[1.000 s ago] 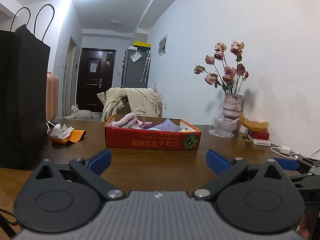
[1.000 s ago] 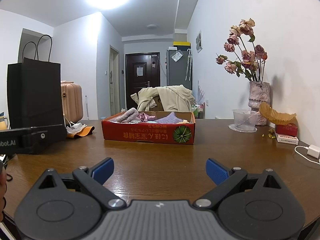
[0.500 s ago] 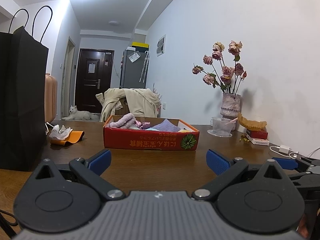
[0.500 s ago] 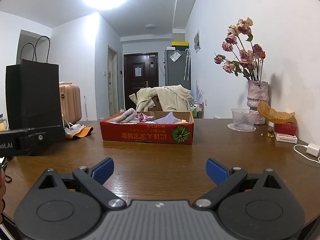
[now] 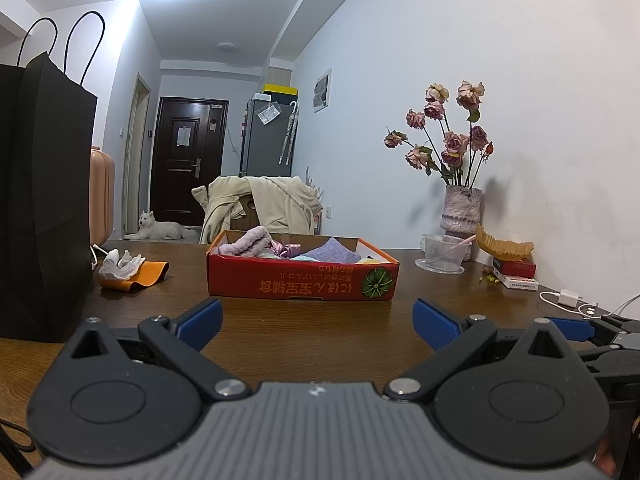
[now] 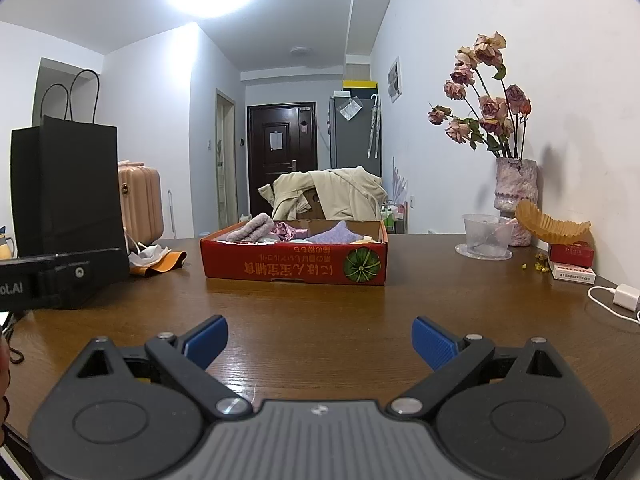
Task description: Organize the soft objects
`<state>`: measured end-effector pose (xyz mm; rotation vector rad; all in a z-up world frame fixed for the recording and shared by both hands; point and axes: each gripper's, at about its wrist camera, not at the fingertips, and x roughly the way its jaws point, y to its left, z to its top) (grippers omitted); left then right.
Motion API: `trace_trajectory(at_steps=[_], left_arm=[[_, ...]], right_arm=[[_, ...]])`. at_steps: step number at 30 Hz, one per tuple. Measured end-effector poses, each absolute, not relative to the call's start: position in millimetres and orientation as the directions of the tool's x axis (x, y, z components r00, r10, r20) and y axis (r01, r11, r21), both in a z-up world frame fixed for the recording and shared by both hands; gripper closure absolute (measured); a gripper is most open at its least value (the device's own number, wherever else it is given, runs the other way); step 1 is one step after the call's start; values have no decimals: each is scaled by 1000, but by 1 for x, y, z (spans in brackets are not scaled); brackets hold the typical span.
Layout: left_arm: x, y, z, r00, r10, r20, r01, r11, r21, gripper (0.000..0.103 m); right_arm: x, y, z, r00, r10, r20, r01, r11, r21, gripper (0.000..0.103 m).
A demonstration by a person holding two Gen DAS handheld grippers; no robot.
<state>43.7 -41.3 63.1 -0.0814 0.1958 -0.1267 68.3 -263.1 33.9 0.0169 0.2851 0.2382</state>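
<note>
Both the left gripper (image 5: 316, 318) and right gripper (image 6: 320, 338) hover wide-fingered and empty, aimed at the red cardboard box (image 6: 294, 266) at twelve o'clock, where folded cloths (image 6: 336, 234) already lie.

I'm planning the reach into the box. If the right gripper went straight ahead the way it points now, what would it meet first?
Probably the near wall of the red cardboard box. The right gripper is open, with only bare table before it; its height is unclear, so it might skim over the rim.
</note>
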Motion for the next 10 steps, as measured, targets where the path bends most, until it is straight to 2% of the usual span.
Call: trace_trajectory(at_steps=[7,10], left_arm=[[44,-41,63,972,-136,-193,122,989,-84,0],[42,-43,63,976,-136,-170,126,990,-68,0]], right_arm=[[68,-264,34,935,234,-267,-229,972,51,4],[68,-264,35,937,233,-260,-228,972,51,4]])
